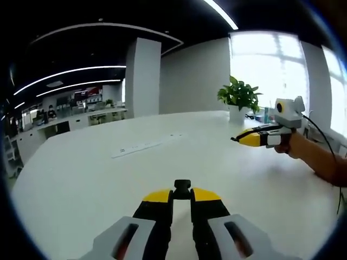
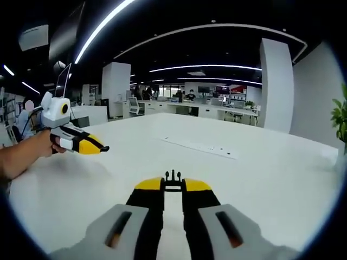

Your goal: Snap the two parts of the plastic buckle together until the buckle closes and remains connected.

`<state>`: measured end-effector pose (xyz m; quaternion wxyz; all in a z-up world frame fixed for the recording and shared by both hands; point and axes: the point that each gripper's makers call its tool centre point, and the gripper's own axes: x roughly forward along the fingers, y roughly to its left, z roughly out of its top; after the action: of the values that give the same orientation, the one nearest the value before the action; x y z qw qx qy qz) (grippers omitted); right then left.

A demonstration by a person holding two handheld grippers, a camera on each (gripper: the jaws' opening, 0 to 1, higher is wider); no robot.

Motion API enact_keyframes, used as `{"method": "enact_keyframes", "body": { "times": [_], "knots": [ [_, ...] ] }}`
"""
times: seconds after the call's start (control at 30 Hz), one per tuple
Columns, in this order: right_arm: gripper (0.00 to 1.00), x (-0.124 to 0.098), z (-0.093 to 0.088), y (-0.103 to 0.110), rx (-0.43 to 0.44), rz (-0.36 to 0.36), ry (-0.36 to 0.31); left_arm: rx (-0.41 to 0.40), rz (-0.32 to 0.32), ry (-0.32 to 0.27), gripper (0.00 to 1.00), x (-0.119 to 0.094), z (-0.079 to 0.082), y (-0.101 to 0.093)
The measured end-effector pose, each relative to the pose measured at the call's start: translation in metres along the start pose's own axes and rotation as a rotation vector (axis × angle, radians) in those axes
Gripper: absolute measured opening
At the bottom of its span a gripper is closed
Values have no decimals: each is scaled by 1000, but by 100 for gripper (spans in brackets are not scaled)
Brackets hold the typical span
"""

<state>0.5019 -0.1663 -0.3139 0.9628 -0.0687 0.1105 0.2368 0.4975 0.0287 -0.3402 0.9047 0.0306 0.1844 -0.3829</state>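
In the left gripper view my left gripper (image 1: 182,197) rises from the bottom, its yellow-tipped jaws shut on a black buckle part (image 1: 182,187) with a blocky end. Far to the right, a hand holds my right gripper (image 1: 245,139) above the white table (image 1: 97,179). In the right gripper view my right gripper (image 2: 173,189) is shut on the other black buckle part (image 2: 173,179), whose thin prongs point away from me. My left gripper (image 2: 95,146) hangs at the left of that view, a small black piece sticking out of its tip. The two buckle parts are well apart.
A long white power strip (image 1: 146,145) (image 2: 201,147) lies flat on the table past both grippers. A potted plant (image 1: 239,98) stands at the table's far edge by bright windows. Office desks and people sit far behind.
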Motion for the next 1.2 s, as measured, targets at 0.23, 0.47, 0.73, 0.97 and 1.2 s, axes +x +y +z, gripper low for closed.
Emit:
{"method": "enact_keyframes", "body": {
  "times": [0.23, 0.47, 0.73, 0.97, 1.2],
  "knots": [
    [11, -5, 1, 8, -17, 8, -3, -8, -27, 1, 11, -7, -2, -7],
    [11, -8, -2, 8, -14, 6, 2, -14, -42, 9, 11, -6, -5, -12],
    [11, -9, -4, 6, -12, 4, 3, -17, -58, 19, 11, -11, -10, -15],
    [11, -9, -4, 10, -16, 16, 6, -18, -88, 17, 11, -13, -10, -16],
    [11, -10, -3, 12, -20, 20, 8, -22, -108, 18, 11, -16, -13, -19]
  ]
}}
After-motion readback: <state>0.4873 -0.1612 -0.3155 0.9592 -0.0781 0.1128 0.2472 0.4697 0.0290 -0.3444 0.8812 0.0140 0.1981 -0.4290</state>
